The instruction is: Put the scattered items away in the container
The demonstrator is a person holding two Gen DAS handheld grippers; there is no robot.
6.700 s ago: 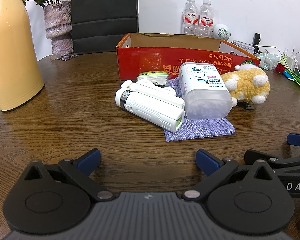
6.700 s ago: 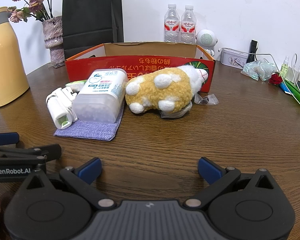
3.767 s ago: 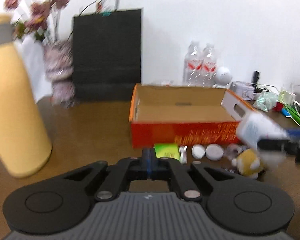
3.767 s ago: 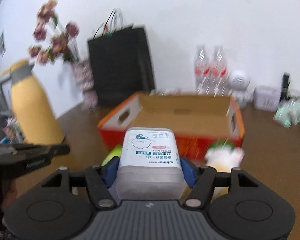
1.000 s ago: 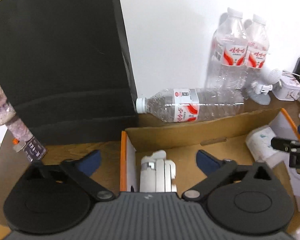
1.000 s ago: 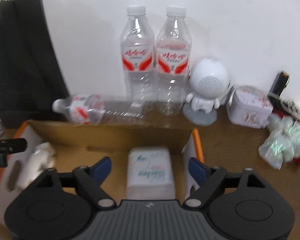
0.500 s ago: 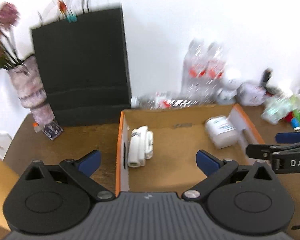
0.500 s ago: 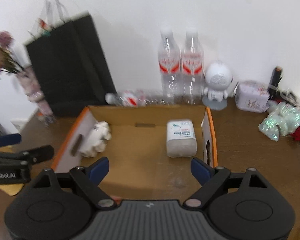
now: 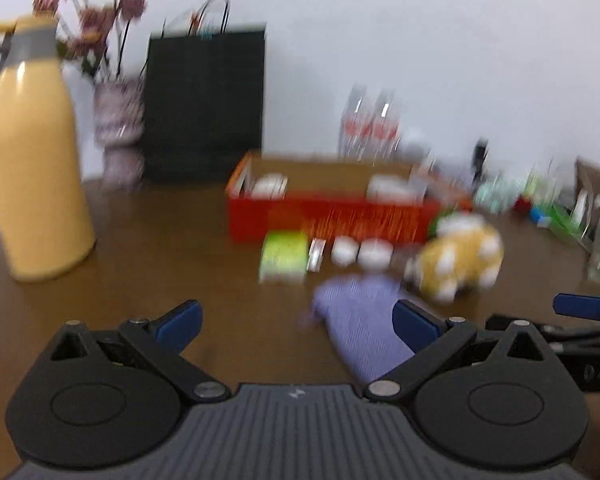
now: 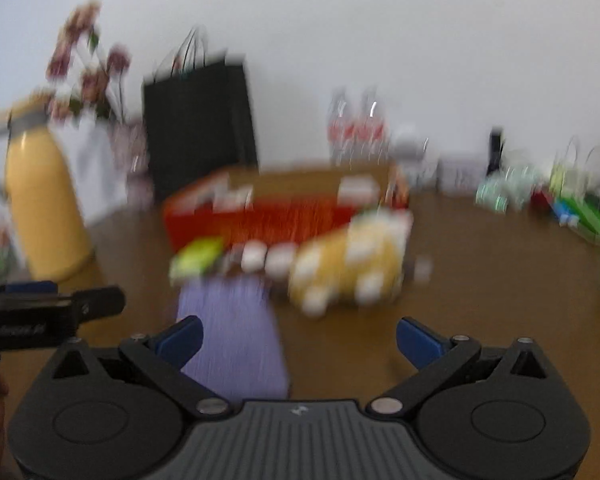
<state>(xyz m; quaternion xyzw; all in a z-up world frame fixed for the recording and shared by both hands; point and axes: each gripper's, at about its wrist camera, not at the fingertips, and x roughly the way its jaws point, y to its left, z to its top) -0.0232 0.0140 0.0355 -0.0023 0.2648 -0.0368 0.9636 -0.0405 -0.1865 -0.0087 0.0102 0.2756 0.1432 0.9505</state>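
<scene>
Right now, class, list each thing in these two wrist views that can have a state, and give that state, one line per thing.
left gripper: open, empty
right gripper: open, empty
red box: open-topped, two white items inside
plush toy: lying on table, outside box
purple cloth: flat on table
green packet: on table, before box
yellow flask: upright, lid on
black bag: standing upright

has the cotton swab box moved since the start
Yes. The cotton swab box left the purple cloth and now lies inside the red cardboard box, toward its right end.
</scene>
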